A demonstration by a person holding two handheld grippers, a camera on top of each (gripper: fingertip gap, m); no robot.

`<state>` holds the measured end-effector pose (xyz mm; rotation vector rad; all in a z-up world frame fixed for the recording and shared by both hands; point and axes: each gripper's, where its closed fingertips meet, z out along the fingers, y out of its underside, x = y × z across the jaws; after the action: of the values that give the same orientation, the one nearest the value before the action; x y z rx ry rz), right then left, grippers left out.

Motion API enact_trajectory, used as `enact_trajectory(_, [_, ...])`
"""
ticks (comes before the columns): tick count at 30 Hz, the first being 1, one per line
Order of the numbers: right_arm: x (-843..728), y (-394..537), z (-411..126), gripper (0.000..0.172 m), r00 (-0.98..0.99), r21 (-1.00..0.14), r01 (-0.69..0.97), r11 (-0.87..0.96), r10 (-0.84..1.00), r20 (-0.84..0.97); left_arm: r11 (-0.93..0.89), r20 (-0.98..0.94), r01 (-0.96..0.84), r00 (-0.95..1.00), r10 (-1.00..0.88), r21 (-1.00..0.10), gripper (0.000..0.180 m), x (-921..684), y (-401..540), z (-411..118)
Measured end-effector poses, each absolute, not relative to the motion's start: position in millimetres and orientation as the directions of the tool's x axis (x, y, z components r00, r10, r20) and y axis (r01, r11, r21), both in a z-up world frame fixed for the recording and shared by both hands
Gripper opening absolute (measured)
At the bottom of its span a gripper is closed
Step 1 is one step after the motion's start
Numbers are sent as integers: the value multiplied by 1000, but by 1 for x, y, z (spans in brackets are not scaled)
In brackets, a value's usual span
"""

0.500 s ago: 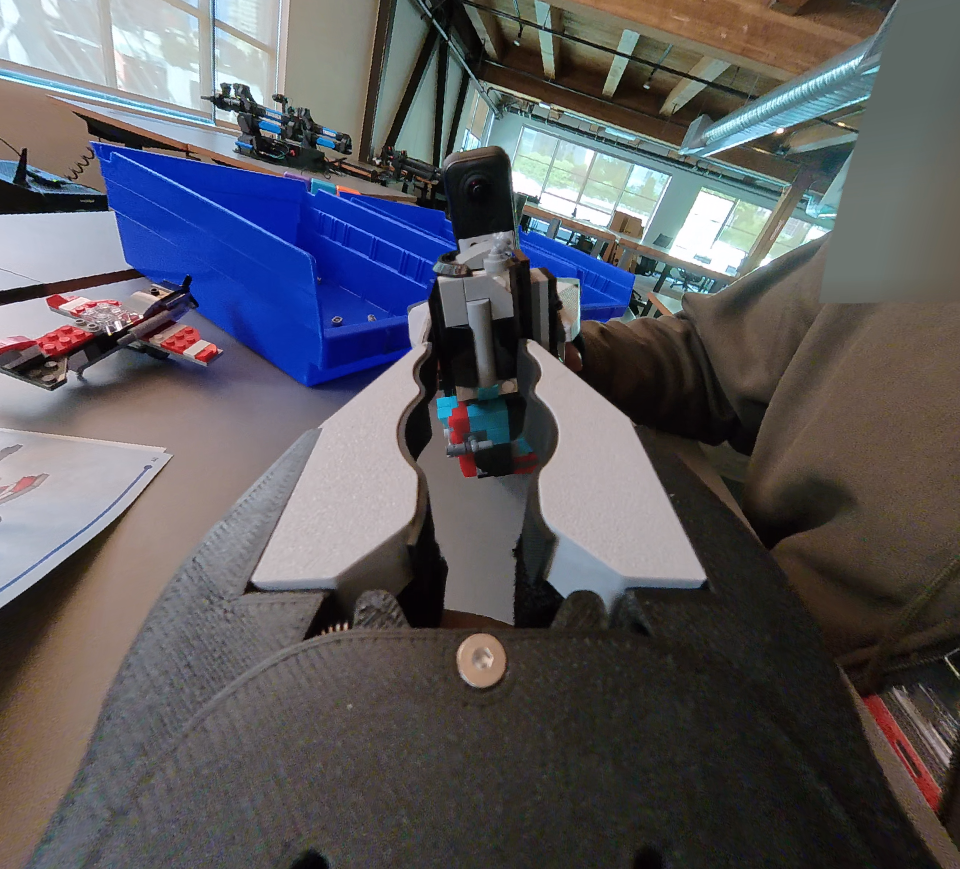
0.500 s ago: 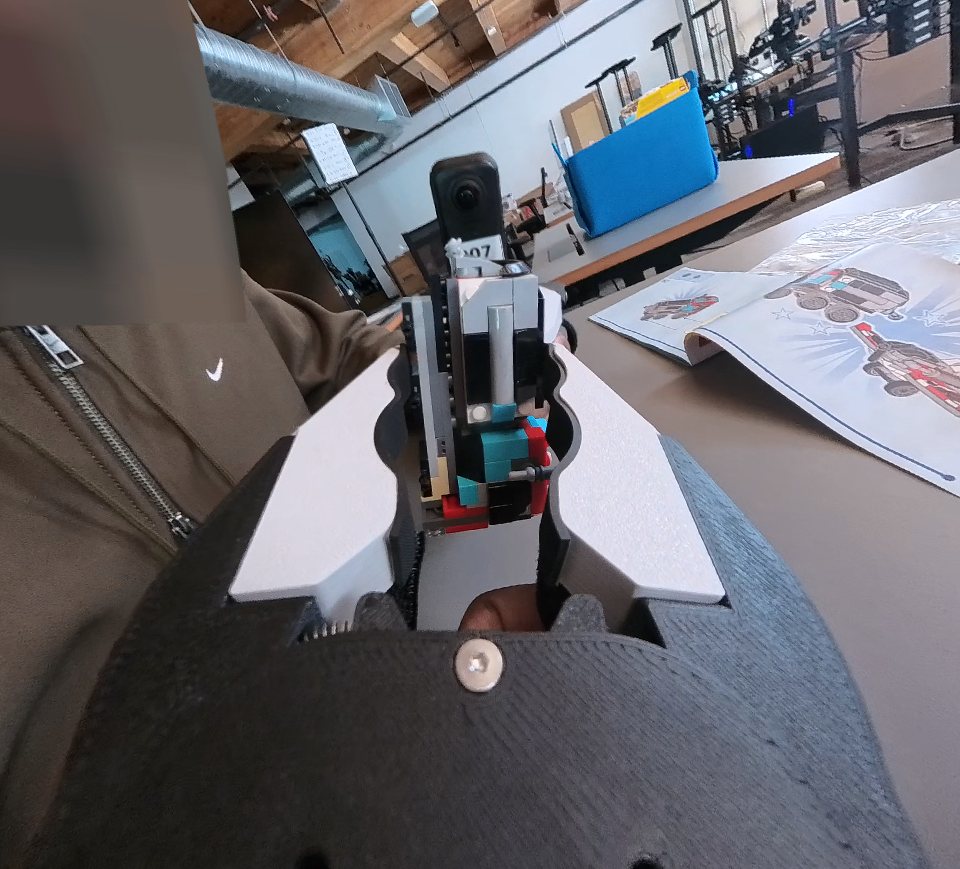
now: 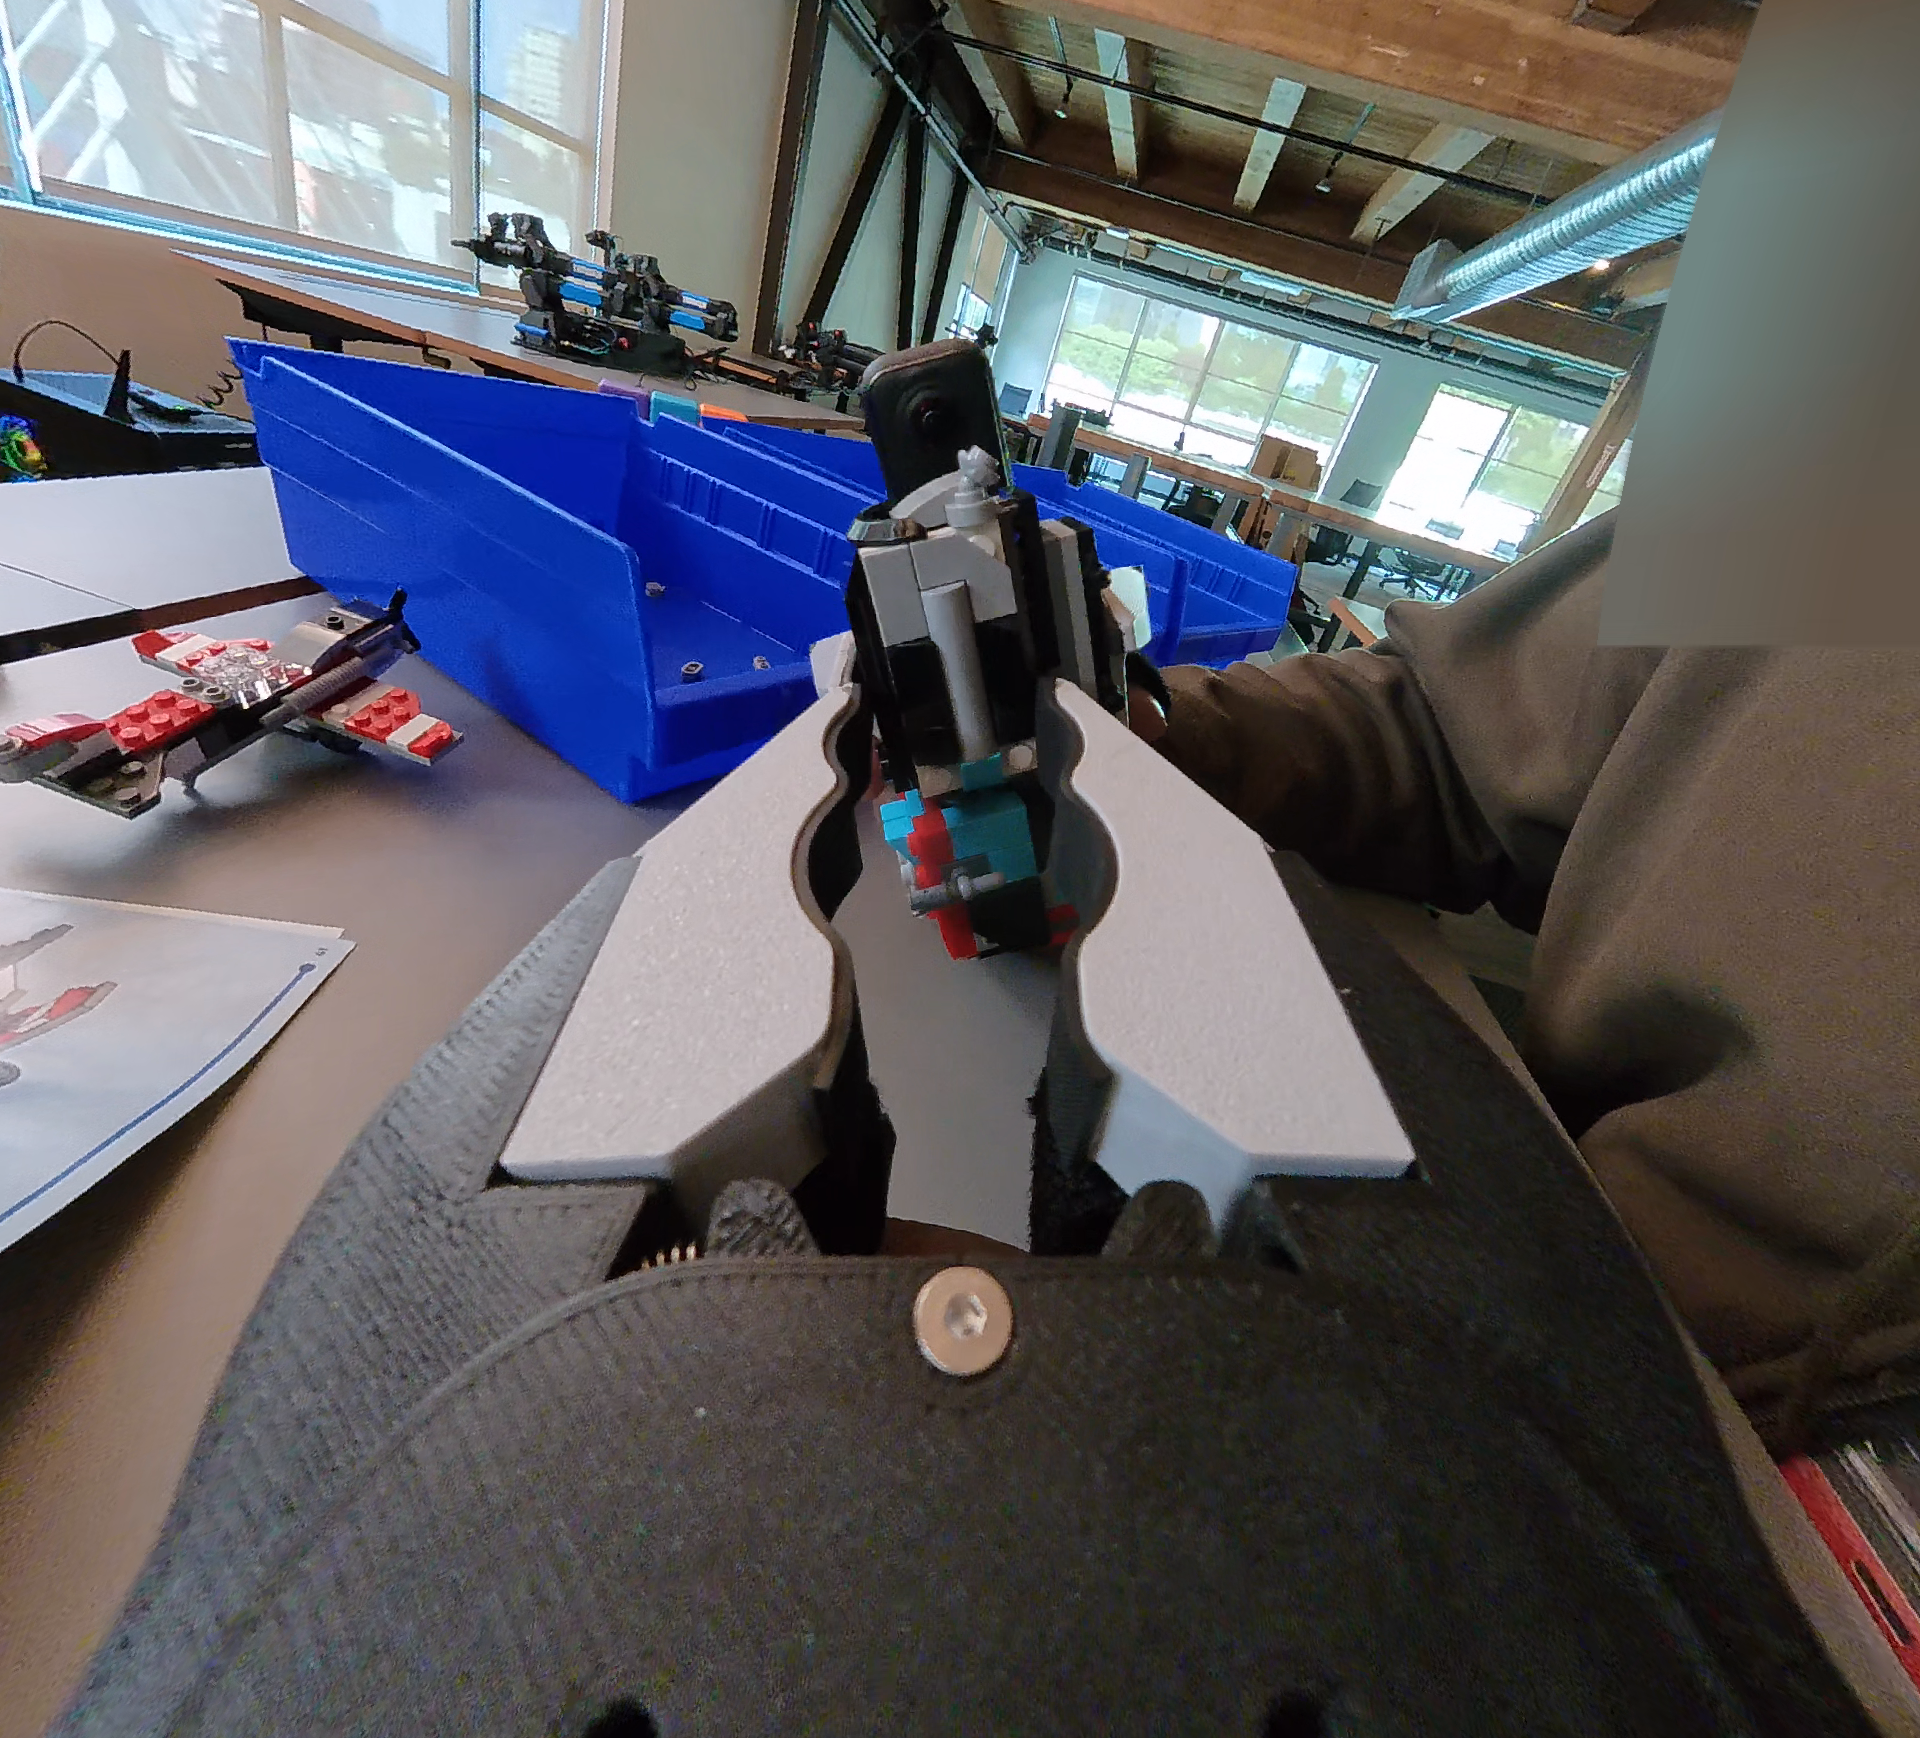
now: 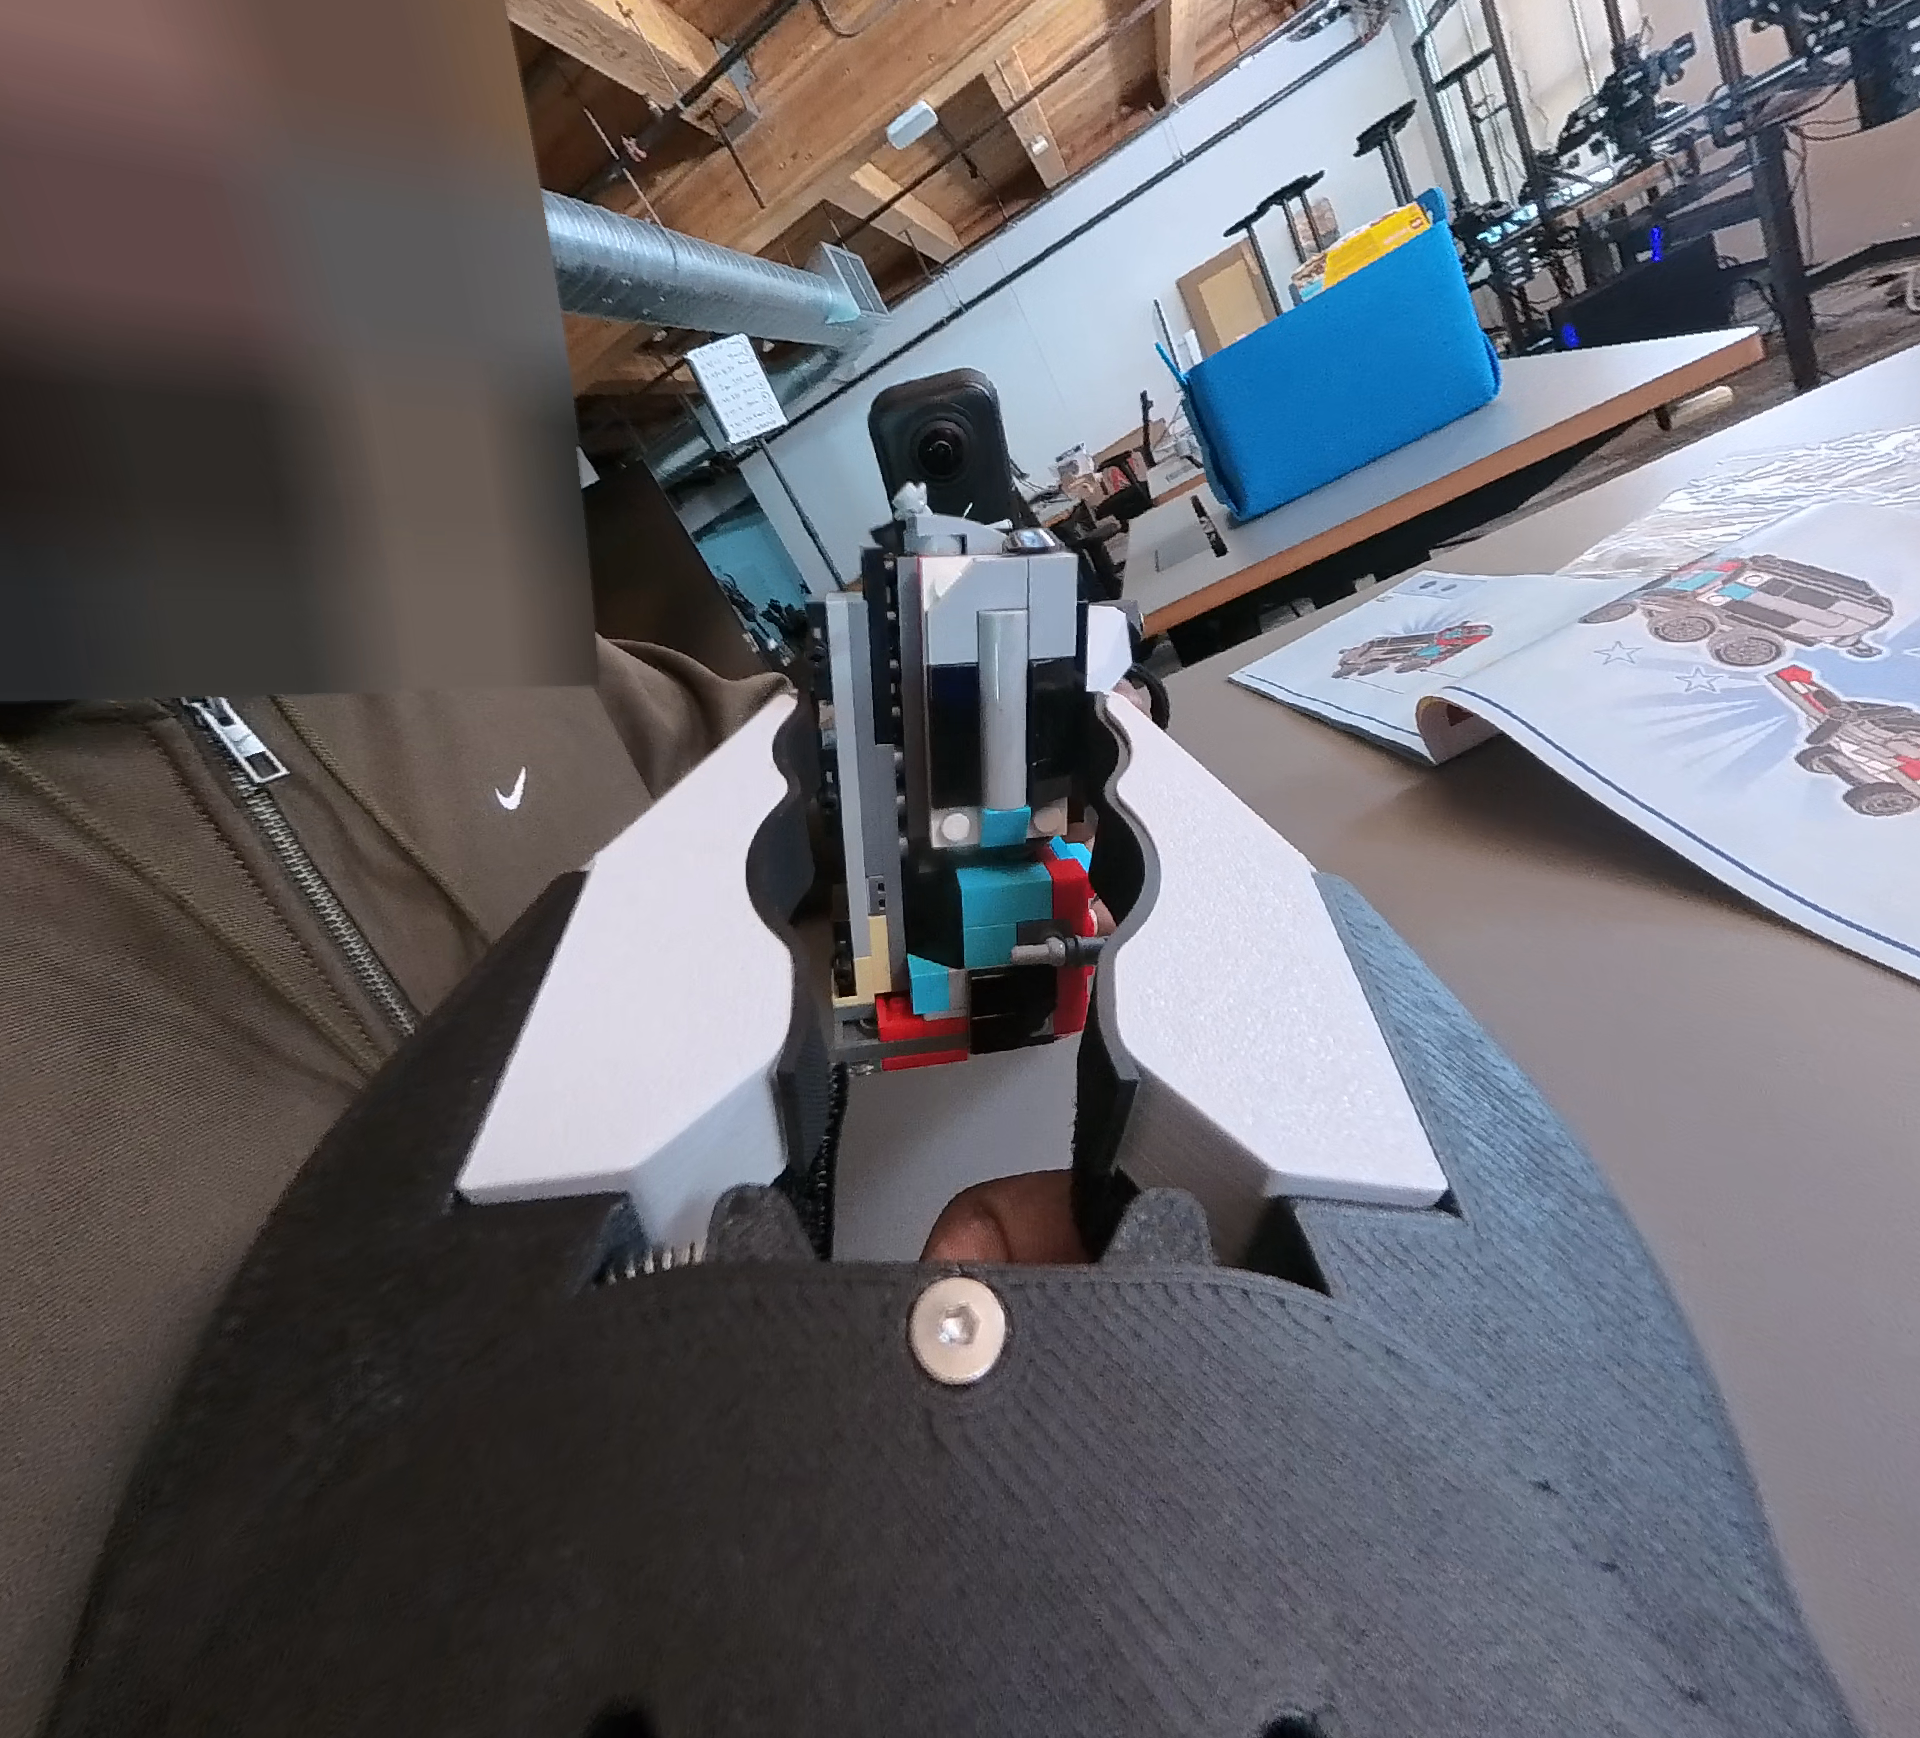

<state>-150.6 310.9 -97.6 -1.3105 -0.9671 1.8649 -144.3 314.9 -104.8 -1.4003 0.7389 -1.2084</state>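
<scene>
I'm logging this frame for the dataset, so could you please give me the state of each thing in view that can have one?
Left gripper: closed on the brick model.
Right gripper: closed on the same model.
Brick model: held up, off the table.
Blue bin: open, nearly empty.
Brick plane: resting on table.
Instruction booklet: open, flat.

1 brick model (image 3: 961, 732) of grey, black, teal and red pieces stands between the fingers of 2 grippers, the left gripper (image 3: 951, 712) and the right gripper (image 4: 951, 732) (the same model in both views). 1 red-and-white brick plane (image 3: 234, 722) lies on the table (image 3: 416, 857). 2 blue bins (image 3: 499, 545) sit side by side. 2 instruction booklets show: 1 (image 3: 135, 1034) by the plane, 1 open (image 4: 1662, 712). 1 blue fabric box (image 4: 1340, 400) stands on 1 farther table (image 4: 1455, 483).
</scene>
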Motion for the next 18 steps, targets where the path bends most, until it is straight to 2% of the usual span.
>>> enact_trajectory(18, [-149,309,-94,50,-316,-853,-112,-510,832,-456,-242,286,190,248,-926,-951,33,-145,311,-102])
